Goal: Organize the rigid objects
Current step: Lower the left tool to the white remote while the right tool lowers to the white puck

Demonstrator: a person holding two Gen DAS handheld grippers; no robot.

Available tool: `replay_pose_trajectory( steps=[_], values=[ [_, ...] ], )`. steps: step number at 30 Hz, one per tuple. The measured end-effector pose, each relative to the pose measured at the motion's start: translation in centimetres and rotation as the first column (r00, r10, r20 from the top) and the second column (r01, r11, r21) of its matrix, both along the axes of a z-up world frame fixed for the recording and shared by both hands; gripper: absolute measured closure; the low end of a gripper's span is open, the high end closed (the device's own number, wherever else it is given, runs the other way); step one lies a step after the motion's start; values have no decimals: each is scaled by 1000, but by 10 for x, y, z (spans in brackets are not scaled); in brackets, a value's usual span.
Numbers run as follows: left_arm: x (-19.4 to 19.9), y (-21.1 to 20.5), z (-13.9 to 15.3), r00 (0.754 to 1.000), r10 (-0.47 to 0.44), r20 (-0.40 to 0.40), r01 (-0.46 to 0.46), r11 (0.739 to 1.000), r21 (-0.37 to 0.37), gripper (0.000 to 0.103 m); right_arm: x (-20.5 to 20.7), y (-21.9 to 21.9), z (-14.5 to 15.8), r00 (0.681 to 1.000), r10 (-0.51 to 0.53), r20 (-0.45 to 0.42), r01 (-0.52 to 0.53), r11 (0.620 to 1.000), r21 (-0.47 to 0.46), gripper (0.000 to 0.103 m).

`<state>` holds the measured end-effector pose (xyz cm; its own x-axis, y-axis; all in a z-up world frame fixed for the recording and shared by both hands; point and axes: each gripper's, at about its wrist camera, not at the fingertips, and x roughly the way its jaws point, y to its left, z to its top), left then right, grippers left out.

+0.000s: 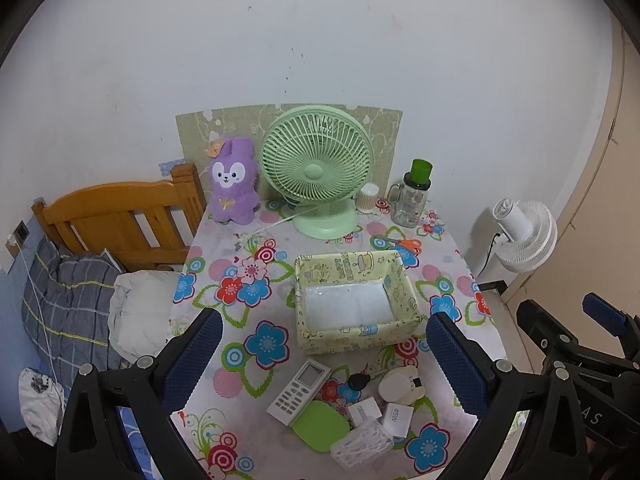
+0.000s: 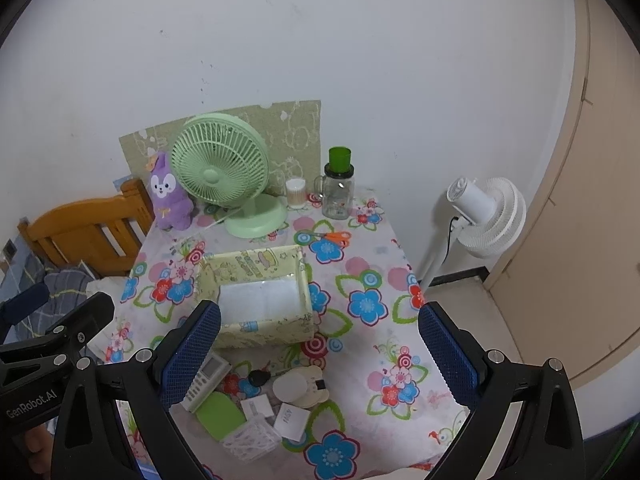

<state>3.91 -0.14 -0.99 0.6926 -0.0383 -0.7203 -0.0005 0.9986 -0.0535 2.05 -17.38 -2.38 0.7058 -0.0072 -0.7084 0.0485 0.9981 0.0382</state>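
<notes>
A pale yellow patterned box (image 1: 352, 338) (image 2: 264, 334) sits open and empty mid-table. In front of it lies a cluster: a white remote (image 1: 300, 391) (image 2: 206, 380), a green oval case (image 1: 320, 424) (image 2: 220, 414), a small black object (image 1: 356, 381) (image 2: 259, 378), a round white and cream gadget (image 1: 400, 390) (image 2: 298, 390), two white chargers (image 1: 396, 419) (image 2: 292, 420) and a clear plastic pack (image 1: 362, 446) (image 2: 252, 440). My left gripper (image 1: 324, 352) hovers open above the cluster. My right gripper (image 2: 320, 344) is open too, above the table's front.
At the back of the flowered table (image 1: 224, 360) stand a green fan (image 1: 320, 168), a purple plush (image 1: 234, 180), a swab jar (image 1: 367, 198), a glass bottle (image 1: 412, 200) and orange scissors (image 1: 402, 245). A wooden bed (image 1: 116, 220) is left; a white floor fan (image 2: 484, 216) right.
</notes>
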Motion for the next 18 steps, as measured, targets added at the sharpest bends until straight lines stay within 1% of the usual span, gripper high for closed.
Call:
replay_pose_trajectory(
  steps=[3,6,11,18],
  values=[
    [2,-1,-2,1000,-3,-5,3,1000,-5,0,4,-3,-3,1000,9,-1,-9,1000,16,2],
    [4,-4,-7,1000,2,-9,-2,1000,5,0,7,-3,-7,1000,16,-8,-16,1000,8,2],
    [10,-3,-16,1000,7,-24,-7,1000,-13,0,12,-3,-14,1000,25,-3,-25,1000,3,2],
    [15,-3,-27,1000,2,-12,-2,1000,-2,0,20,-3,-27,999,35,-9,-35,999,7,2]
  ],
)
